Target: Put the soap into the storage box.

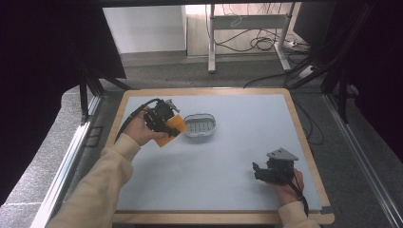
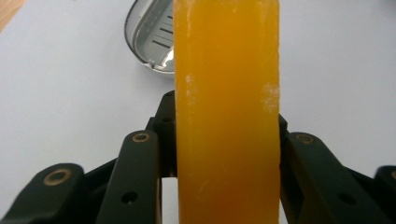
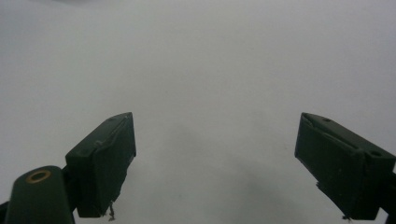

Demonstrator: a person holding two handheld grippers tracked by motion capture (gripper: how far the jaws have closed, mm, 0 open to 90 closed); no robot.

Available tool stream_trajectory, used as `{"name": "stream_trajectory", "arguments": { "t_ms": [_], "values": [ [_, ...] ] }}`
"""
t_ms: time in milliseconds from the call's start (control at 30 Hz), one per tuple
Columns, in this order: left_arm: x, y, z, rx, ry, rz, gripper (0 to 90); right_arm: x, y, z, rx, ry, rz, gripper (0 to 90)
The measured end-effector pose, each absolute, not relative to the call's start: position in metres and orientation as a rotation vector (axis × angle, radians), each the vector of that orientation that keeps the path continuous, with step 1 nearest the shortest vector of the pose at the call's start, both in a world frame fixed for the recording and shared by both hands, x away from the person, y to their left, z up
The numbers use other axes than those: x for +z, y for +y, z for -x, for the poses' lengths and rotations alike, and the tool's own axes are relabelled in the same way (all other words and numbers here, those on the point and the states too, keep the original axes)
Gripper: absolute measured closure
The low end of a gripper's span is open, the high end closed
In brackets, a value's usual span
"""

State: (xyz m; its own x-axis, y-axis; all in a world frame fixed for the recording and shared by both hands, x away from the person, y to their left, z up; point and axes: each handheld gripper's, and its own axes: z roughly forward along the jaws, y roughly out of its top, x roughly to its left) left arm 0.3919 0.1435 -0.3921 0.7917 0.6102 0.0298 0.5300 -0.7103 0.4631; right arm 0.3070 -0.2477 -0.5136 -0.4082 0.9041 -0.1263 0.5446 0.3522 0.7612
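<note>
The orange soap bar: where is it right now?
In the high view the orange soap bar is clamped in the left gripper, at the table's left rear, just left of the grey soap dish.

the high view looks forward and down on the table [image 1: 247, 156]; both gripper views skim its surface closely.
</note>
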Motion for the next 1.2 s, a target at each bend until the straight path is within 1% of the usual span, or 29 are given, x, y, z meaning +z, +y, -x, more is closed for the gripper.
{"name": "stream_trajectory", "arguments": {
  "t_ms": [333, 667, 867, 1200],
  "values": [
    [-0.391, 0.139, -0.401, 0.242, 0.796, -2.564, 61.9, -0.514, -0.246, -0.307, 0.867, 2.092, -1.251, 12.3],
    [-0.396, 0.128, -0.415, 0.262, 0.768, -2.597, 61.9, -0.515, -0.248, -0.309, 0.866, 2.098, -1.243, 12.3],
    [-0.403, 0.12, -0.424, 0.249, 0.711, -2.618, 61.9, -0.516, -0.248, -0.311, 0.888, 2.112, -1.249, 12.3],
    [-0.412, 0.108, -0.436, 0.229, 0.692, -2.642, 61.9, -0.516, -0.25, -0.314, 0.888, 2.1, -1.252, 12.4]
  ]
}}
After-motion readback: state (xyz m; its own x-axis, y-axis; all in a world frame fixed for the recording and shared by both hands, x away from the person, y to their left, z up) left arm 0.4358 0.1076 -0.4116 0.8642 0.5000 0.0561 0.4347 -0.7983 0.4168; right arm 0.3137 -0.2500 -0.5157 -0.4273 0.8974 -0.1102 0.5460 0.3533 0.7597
